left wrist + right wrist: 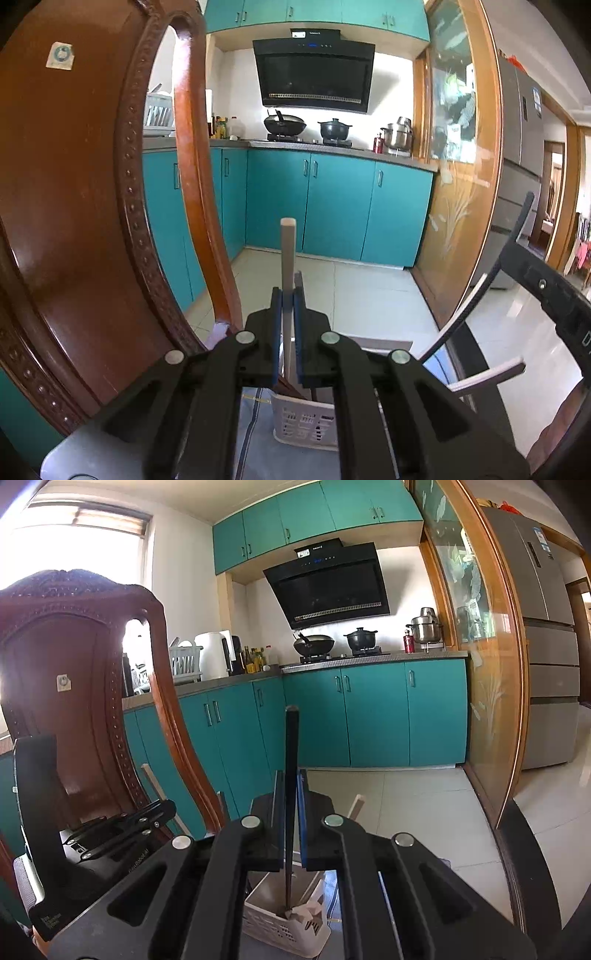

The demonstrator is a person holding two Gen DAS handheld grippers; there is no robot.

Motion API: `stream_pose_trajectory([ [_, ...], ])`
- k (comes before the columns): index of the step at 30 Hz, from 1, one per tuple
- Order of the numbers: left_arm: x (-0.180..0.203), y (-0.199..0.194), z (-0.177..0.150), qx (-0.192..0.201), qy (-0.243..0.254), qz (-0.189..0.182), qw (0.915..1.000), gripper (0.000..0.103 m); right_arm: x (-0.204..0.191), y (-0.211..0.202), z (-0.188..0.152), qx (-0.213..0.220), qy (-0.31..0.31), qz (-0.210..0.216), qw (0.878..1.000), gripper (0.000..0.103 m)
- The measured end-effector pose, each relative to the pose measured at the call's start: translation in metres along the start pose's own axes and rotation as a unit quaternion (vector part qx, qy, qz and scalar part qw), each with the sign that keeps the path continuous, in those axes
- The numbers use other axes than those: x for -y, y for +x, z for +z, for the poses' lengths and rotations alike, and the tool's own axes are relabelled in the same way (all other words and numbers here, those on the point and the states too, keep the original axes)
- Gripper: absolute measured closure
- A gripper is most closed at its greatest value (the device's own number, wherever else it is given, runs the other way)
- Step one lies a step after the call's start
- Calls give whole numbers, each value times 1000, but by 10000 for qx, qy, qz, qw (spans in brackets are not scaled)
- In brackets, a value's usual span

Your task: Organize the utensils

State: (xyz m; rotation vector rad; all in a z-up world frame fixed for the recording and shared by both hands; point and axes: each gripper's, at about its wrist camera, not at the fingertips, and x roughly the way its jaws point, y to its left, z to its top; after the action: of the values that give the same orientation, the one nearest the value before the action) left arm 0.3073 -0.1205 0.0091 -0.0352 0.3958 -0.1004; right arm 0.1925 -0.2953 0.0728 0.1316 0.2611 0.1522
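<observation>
My left gripper (288,295) is shut on a pale wooden stick (287,251). The stick stands upright, and its lower end drops into the white perforated basket (306,424) just below the fingers. My right gripper (291,775) is shut on a thin dark stick (291,738), also upright, with its tip down inside the same basket (273,930). In the right wrist view, the left gripper (162,808) shows at the left with its pale stick (151,779). Another pale stick (356,805) pokes up behind my right finger.
A carved brown wooden chair back (74,221) stands close on the left. The basket sits on a grey cloth over a table with a black rim (517,849). Beyond are teal kitchen cabinets (332,206), a stove with pots, and a tiled floor.
</observation>
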Motion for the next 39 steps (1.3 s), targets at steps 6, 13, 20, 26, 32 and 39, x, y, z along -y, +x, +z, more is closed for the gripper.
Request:
stream_pose_trajectory([
  [6, 4, 3, -7, -95, 93, 26, 9999, 96, -5, 4, -4, -69, -101, -9, 9999, 97],
  [13, 6, 9, -15, -191, 202, 33, 9996, 96, -10, 16, -15, -286, -243, -22, 9993, 97],
  [20, 7, 21, -23, -410, 259, 29, 9988, 96, -12, 23, -25, -484, -424, -97, 9979, 96],
  [26, 0, 9, -19, -274, 202, 43, 9994, 85, -12, -4, -13, -27, -332, -54, 9994, 60],
  [32, -3, -15, -23, 84, 302, 143, 9994, 53, -20, -49, -6, 749, -541, -15, 9957, 21],
  [39, -13, -50, -57, 312, 423, 372, 9979, 31, -28, -106, -36, 1281, -1020, -224, 9862, 3],
])
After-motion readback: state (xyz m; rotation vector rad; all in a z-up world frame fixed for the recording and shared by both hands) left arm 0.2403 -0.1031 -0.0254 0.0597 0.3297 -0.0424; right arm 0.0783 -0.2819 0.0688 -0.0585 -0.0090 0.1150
